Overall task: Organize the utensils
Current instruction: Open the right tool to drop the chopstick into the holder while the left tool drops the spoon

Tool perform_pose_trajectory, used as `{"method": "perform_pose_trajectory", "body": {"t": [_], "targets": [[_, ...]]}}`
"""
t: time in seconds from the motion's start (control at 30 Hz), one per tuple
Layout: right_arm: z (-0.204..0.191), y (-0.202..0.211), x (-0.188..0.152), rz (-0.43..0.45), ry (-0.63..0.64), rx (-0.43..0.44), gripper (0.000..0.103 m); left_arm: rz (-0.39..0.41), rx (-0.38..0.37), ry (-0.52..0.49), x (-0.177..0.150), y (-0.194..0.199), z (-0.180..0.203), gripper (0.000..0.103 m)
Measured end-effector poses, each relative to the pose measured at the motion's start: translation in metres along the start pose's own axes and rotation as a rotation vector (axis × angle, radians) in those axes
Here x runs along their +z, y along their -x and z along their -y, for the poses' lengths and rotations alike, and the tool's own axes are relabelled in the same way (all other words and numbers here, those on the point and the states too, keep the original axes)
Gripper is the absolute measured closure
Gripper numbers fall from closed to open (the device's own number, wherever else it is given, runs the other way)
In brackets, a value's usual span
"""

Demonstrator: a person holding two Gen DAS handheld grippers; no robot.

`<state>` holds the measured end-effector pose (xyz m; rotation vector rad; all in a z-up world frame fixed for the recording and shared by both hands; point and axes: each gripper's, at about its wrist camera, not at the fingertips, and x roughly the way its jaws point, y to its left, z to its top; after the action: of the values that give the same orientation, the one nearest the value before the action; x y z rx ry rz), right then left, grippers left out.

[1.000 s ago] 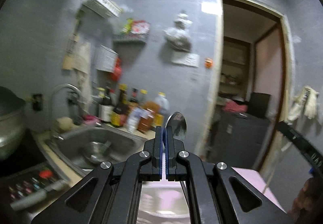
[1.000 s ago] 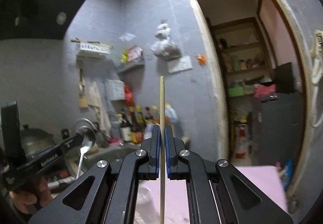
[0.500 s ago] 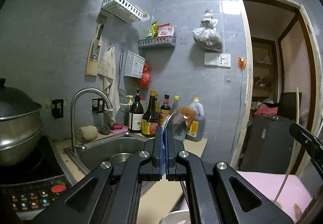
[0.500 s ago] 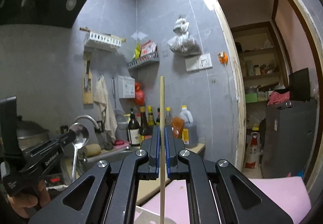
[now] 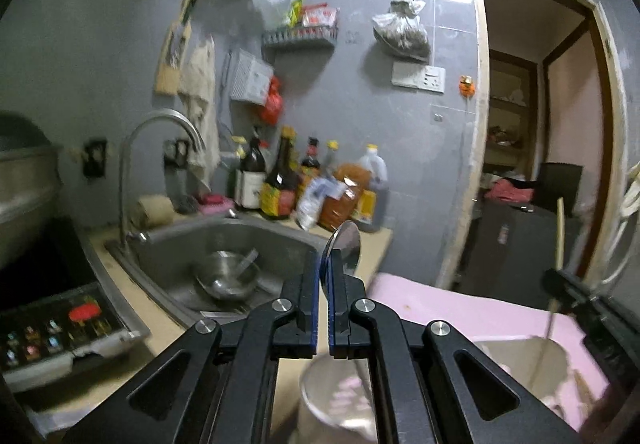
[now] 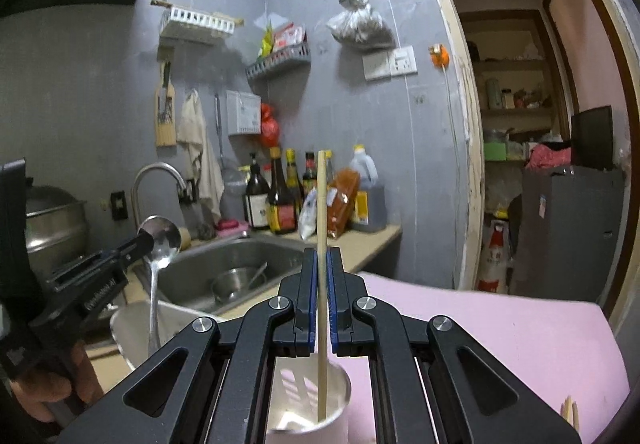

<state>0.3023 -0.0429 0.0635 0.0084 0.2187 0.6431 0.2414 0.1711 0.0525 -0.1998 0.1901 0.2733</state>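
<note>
Both claws have come down since a second ago, so each utensil now hangs over a cup instead of being held high against the wall. Right claw (image 6: 320, 276) is closed on the chopstick (image 6: 321, 204), which stands upright with its lower end already inside the right-hand cup (image 6: 340, 396) on the pink mat (image 6: 500, 328). Left claw (image 5: 323, 276) is closed on the spoon (image 5: 347, 244), bowl end up; from the right view its handle runs down into the metal cup (image 6: 132, 324) on the worktop (image 5: 168, 328) beside the sink (image 5: 240, 240).

Step in hand, as I judge it: dropping each utensil into its own holder. Next move calls for lowering a little more until the ends sit near the cup bottoms, then opening each claw and lifting straight up, so neither cup is tipped. More chopsticks (image 6: 570, 410) lie on the mat at the far right, likely to follow
</note>
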Motion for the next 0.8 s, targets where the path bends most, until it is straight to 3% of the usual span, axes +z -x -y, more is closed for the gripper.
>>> {"method": "perform_pose_trajectory", "body": {"t": [0.2, 0.27, 0.4, 0.57, 0.8], "targets": [[0.001, 0.006, -0.001, -0.033, -0.013, -0.006, 0.091, -0.06, -0.077, 0.053, 0.008, 0.01, -0.001, 0.094], [0.002, 0.01, 0.0, -0.032, -0.022, 0.001, 0.081, -0.053, -0.089, 0.053, 0.012, 0.017, 0.002, 0.09], [0.005, 0.022, 0.003, -0.014, -0.029, -0.006, 0.08, -0.026, -0.112, 0.048, 0.019, 0.034, 0.011, 0.08], [0.014, 0.046, 0.012, 0.028, -0.037, -0.043, 0.071, -0.015, -0.164, 0.047, 0.028, 0.052, 0.029, 0.069], [0.04, 0.101, 0.028, 0.111, -0.05, -0.143, 0.042, 0.001, -0.267, 0.025, 0.032, 0.075, 0.07, 0.044]]}}
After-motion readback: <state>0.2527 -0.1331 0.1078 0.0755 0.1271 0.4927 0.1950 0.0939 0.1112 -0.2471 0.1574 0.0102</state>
